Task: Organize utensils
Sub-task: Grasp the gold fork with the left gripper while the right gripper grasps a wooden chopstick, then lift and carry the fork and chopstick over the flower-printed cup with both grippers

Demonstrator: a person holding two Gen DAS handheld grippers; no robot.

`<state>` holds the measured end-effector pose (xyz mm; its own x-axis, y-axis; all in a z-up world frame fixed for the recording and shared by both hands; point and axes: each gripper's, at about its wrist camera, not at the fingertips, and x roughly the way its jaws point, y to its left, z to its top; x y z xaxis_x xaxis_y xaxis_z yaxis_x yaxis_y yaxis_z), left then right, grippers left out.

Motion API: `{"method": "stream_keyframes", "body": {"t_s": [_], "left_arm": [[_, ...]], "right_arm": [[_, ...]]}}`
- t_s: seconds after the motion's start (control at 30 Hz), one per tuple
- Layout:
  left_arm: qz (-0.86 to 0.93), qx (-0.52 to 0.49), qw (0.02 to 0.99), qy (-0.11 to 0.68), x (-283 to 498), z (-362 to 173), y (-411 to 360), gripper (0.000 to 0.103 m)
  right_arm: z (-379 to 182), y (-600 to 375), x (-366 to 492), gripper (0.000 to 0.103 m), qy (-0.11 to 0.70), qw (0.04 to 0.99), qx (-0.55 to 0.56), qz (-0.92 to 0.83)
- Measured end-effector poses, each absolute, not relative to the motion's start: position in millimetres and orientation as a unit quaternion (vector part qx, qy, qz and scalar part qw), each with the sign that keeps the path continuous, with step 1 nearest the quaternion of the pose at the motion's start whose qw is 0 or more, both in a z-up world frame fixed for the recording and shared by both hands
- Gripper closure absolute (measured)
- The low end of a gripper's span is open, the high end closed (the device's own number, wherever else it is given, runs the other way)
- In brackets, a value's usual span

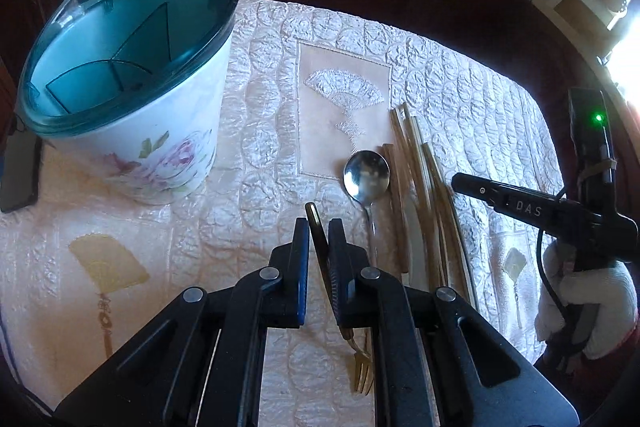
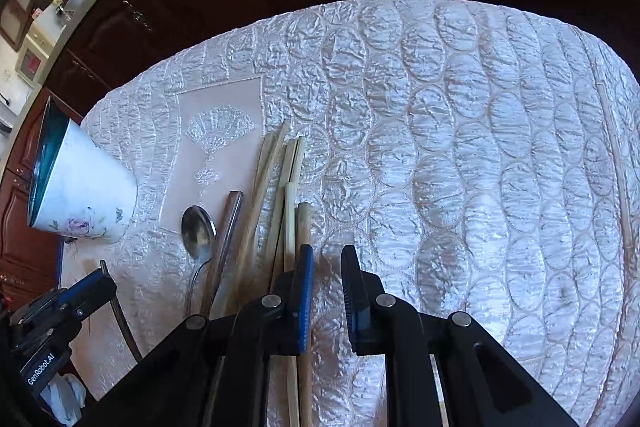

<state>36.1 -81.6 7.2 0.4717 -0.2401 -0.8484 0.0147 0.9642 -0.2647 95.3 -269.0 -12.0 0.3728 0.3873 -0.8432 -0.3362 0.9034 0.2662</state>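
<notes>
Nearest my left camera, my left gripper (image 1: 319, 227) is clenched on a gold fork (image 1: 320, 251): its handle sticks up past the fingertips and its tines (image 1: 362, 371) hang below the jaws over the quilted cloth (image 1: 248, 131). In my right camera, my right gripper (image 2: 327, 259) is released, jaws apart with nothing between them, hovering over the cloth just right of the utensil pile; one chopstick end (image 2: 304, 215) lies just beside its left finger. Beyond the left gripper, slightly to its right, I see a steel spoon (image 1: 366, 173) lying bowl-up, with a knife (image 1: 396, 203) and a spread of bamboo chopsticks (image 1: 420, 163) next to it. Farther off to the left stands the floral utensil holder (image 1: 132, 79), teal rim upward, its dividers visible inside, well apart from the fork.
</notes>
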Motion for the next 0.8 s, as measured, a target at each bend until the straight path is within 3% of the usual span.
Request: {"method": "stream_keyframes", "body": {"t_s": [0.3,0.37,0.8], "left_arm": [[-0.077,-0.109,0.849,0.511,35,7,-79,0.095],[-0.078,-0.11,0.849,0.511,34,8,-79,0.095],[-0.097,-0.096,0.868,0.477,2,52,-64,0.097]], "right_arm": [[-31,-222,103,0.09,0.519,0.829,-0.018,0.208],[-29,-219,103,0.096,0.514,0.831,-0.005,0.213],[82,-240,40,0.096,0.398,0.871,0.017,0.286]]}}
